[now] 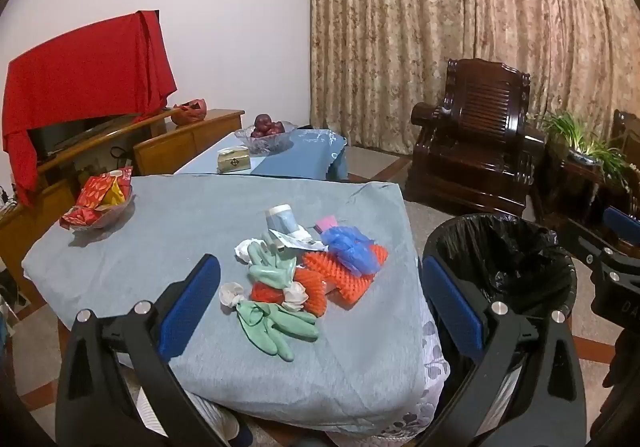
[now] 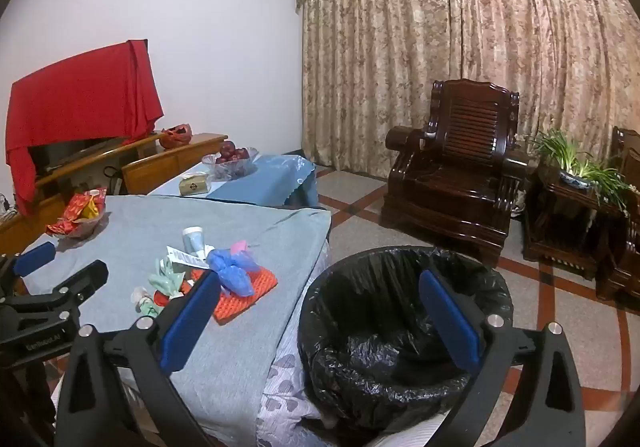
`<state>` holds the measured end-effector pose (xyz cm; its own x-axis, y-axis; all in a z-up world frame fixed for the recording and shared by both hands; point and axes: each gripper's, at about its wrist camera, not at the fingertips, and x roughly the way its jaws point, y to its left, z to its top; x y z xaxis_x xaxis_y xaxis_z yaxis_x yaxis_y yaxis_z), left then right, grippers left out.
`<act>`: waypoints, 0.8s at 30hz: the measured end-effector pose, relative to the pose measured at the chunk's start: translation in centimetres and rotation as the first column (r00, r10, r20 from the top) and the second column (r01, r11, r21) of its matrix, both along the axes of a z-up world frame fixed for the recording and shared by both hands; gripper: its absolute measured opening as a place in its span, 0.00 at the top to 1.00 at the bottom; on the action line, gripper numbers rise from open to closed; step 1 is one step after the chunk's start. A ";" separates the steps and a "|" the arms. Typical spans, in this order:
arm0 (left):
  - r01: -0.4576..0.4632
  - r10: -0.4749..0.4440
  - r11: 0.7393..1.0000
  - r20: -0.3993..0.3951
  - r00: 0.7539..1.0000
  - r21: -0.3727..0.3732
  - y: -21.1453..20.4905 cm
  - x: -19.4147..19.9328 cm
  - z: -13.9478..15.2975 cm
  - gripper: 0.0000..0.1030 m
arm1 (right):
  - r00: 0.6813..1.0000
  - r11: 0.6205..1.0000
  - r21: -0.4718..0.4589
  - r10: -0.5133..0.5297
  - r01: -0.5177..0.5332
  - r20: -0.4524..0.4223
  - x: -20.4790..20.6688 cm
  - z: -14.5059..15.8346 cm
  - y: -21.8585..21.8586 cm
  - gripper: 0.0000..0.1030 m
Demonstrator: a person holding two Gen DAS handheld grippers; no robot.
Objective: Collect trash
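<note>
- The trash is a loose heap on the grey-blue cloth-covered table [image 1: 160, 243]: two mint-green rubber gloves [image 1: 276, 321], orange foam fruit netting [image 1: 344, 271], a crumpled blue plastic bag [image 1: 350, 243], a small pale-blue bottle with a white cap [image 1: 282, 221], a pink scrap [image 1: 326, 223] and white paper wads [image 1: 232, 293].
- The nearer glove lies at the heap's front edge, touching one white wad and the orange netting; I judge it the easiest first pick.
- My left gripper [image 1: 320, 311] hangs above the near side of the heap, its blue-padded fingers [image 1: 192, 299] spread wide and holding nothing.
- My right gripper [image 2: 320, 323] is likewise spread and empty, poised over the rim of the round bin lined with a black plastic bag [image 2: 400, 347], which stands on the floor just beside the table's right edge.
- To do this well, I would lower the left gripper straight onto the glove's bunched palm, not its limp fingers, and close fully before lifting.
- The risk, as I judge it, is pinching the cloth or dragging netting along.
- The glass dish of red packets [image 1: 100, 203] at the far left is not clearly trash; I leave it.
</note>
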<state>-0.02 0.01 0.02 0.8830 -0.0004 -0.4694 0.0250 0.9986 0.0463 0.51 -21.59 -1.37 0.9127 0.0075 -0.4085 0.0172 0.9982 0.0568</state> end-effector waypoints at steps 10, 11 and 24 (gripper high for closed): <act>-0.001 0.001 1.000 0.008 1.000 0.005 0.0 -0.1 0.0 0.05 | 1.000 1.000 0.000 0.002 -0.002 0.004 0.1 0.0 0.0 0.06; -0.001 0.001 1.000 0.006 1.000 0.003 0.0 0.0 0.0 0.05 | 1.000 1.000 -0.001 0.002 -0.002 0.004 0.1 0.0 0.1 0.06; -0.001 0.001 1.000 0.007 1.000 0.002 0.0 0.0 0.0 0.05 | 1.000 1.000 -0.002 0.004 -0.004 0.003 0.2 0.0 0.3 0.06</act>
